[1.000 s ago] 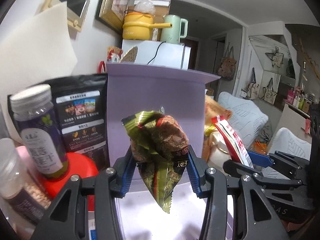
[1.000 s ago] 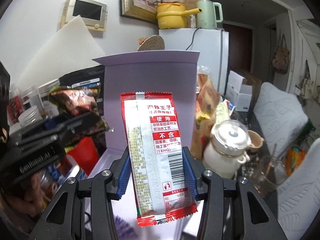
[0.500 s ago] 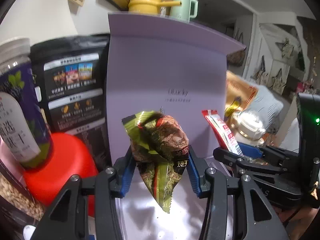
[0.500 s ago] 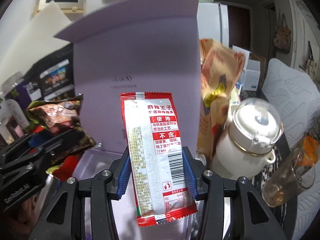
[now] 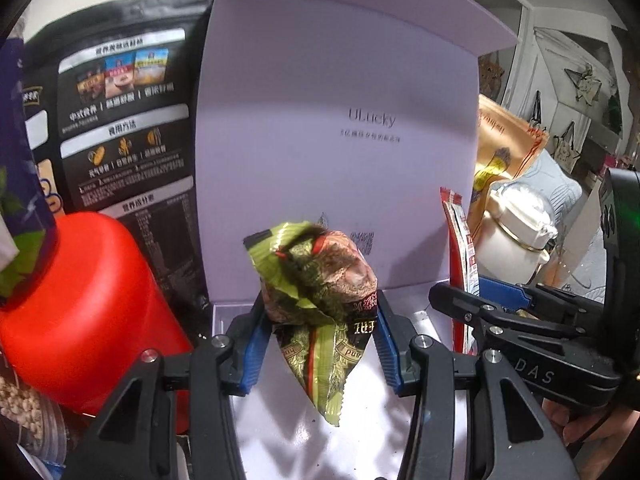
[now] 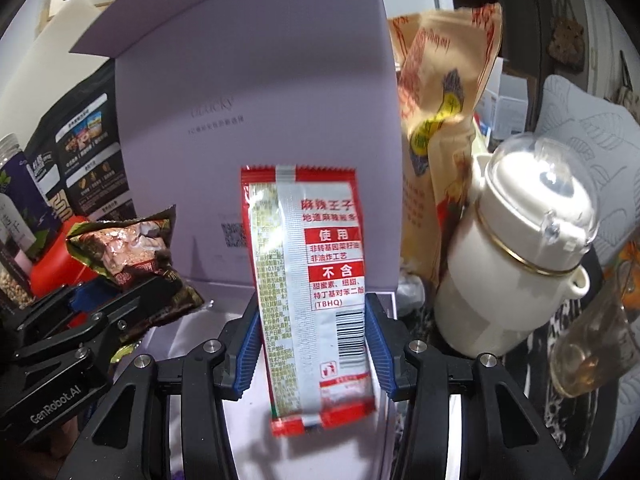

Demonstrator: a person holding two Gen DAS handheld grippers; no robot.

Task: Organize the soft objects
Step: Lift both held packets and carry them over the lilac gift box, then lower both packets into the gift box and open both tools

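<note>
My left gripper [image 5: 318,332] is shut on a crumpled green and brown snack packet [image 5: 320,284], held above the floor of an open lilac box [image 5: 336,140]. My right gripper [image 6: 307,334] is shut on a flat red and silver snack packet [image 6: 310,276], upright in front of the same lilac box [image 6: 248,92]. In the left wrist view the red packet [image 5: 460,248] and right gripper [image 5: 476,302] sit at the right. In the right wrist view the green packet [image 6: 128,246] and left gripper [image 6: 104,300] sit at the left.
Left of the box stand a red container [image 5: 84,300], a black pouch [image 5: 120,120] and a purple-labelled jar [image 6: 16,200]. Right of it are an orange paper bag [image 6: 440,128], a white lidded pot [image 6: 516,248] and a glass [image 6: 592,344].
Both grippers have moved forward and down toward the lilac box, which now fills more of each view. Both packets stay gripped.
</note>
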